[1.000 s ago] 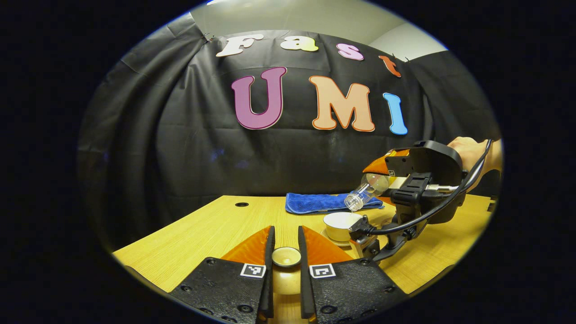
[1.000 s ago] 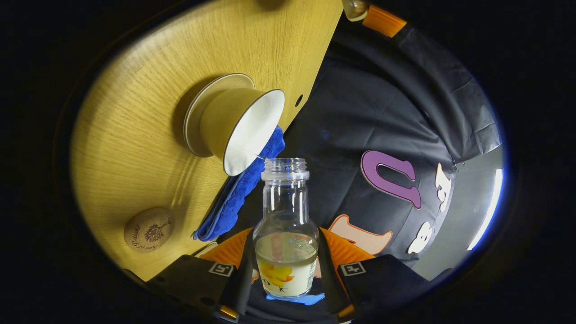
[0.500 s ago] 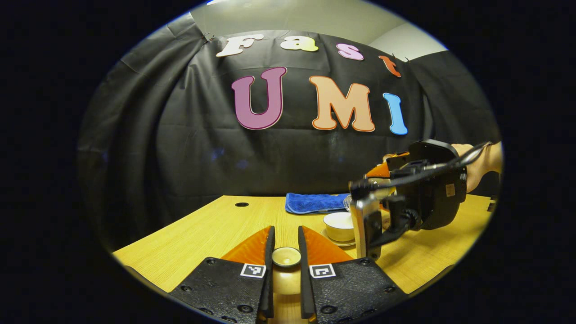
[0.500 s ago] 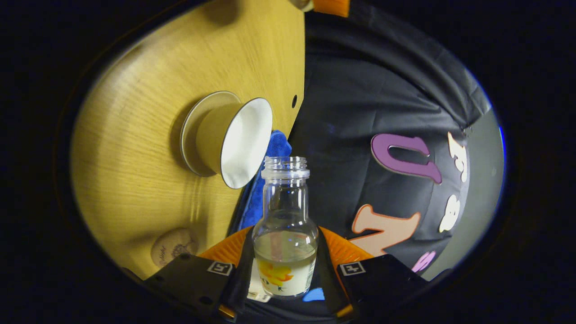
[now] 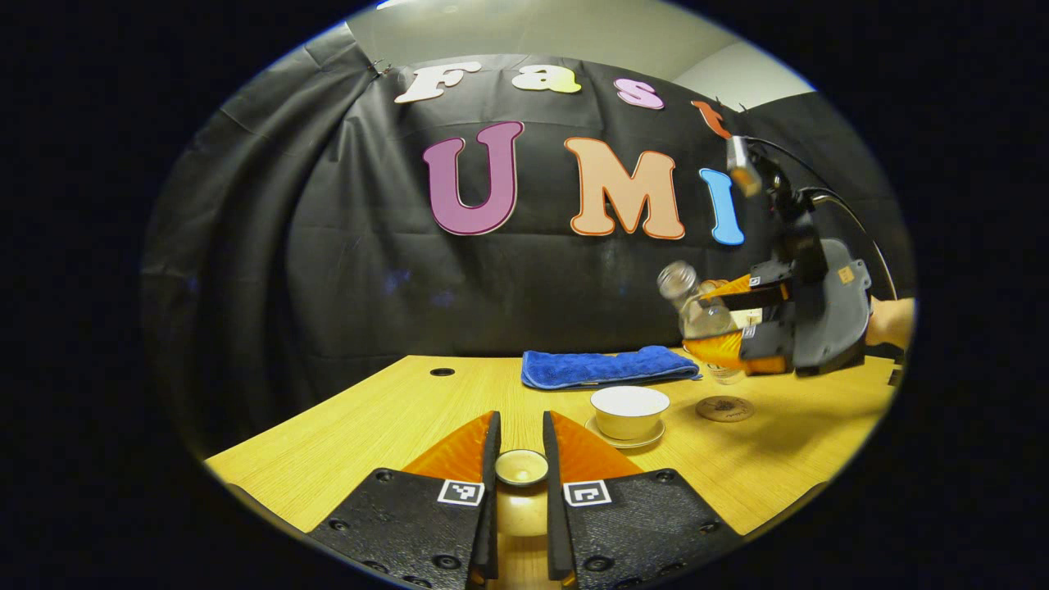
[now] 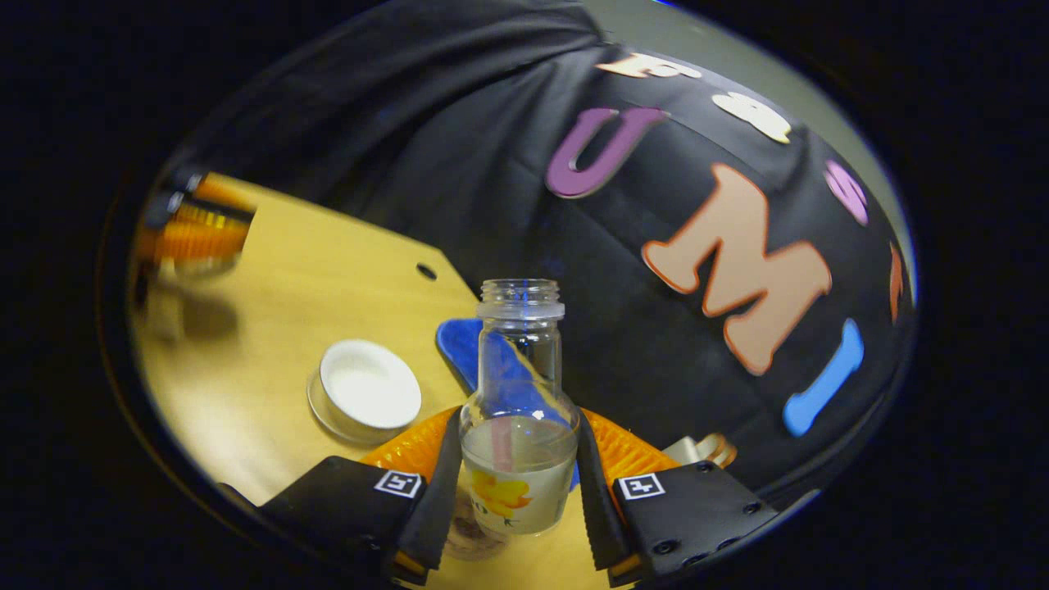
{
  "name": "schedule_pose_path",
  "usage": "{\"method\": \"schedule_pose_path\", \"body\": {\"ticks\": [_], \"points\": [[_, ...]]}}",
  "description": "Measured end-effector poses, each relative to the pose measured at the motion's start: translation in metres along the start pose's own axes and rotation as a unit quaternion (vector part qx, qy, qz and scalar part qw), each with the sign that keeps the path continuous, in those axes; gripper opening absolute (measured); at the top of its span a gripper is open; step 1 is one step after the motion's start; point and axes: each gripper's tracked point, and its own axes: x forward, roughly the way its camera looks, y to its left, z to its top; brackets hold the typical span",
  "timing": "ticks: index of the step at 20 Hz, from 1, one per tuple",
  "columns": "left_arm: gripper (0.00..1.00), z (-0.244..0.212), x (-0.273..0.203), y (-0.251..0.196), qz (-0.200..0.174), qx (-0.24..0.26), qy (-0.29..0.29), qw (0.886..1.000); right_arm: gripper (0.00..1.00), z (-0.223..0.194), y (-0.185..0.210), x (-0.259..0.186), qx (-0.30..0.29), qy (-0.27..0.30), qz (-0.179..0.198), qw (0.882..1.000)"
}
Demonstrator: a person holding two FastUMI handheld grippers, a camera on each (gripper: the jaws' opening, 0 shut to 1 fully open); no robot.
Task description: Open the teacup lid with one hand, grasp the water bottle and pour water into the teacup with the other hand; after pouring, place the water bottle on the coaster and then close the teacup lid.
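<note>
On the table (image 5: 369, 426) the open teacup (image 5: 629, 410) waits. Our right gripper (image 6: 515, 492) pinches the bottle (image 6: 518, 426), nearly upright above the coaster (image 5: 724, 408) to set down. Our left gripper (image 5: 521, 469) pinches the lid (image 5: 521, 467), ready for closing.

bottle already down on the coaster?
No. In the left gripper view the clear glass bottle hangs tilted in the right tool, above the round wooden coaster.

one teacup (image 5: 629, 411), one bottle (image 6: 519, 426), one coaster (image 5: 725, 408)
</note>
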Motion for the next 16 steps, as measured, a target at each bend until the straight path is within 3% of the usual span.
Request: {"method": "schedule_pose_path", "body": {"ticks": [3,7,10,16], "points": [[0.21,0.000,0.000,0.001,0.006,0.000,0.001,1.000,0.70,-0.009,-0.018,0.000,0.169,-0.013,-0.018,0.985],[0.21,0.000,0.000,0.002,0.009,-0.001,0.001,1.000,0.70,-0.025,-0.022,0.026,0.270,-0.022,-0.058,0.961],[0.20,0.000,0.000,0.003,0.011,0.000,0.001,1.000,0.72,-0.032,-0.022,0.023,0.292,-0.033,-0.071,0.953],[0.21,0.000,0.001,0.004,0.011,0.000,0.001,1.000,0.71,-0.033,-0.022,0.027,0.281,-0.051,-0.082,0.955]]}}
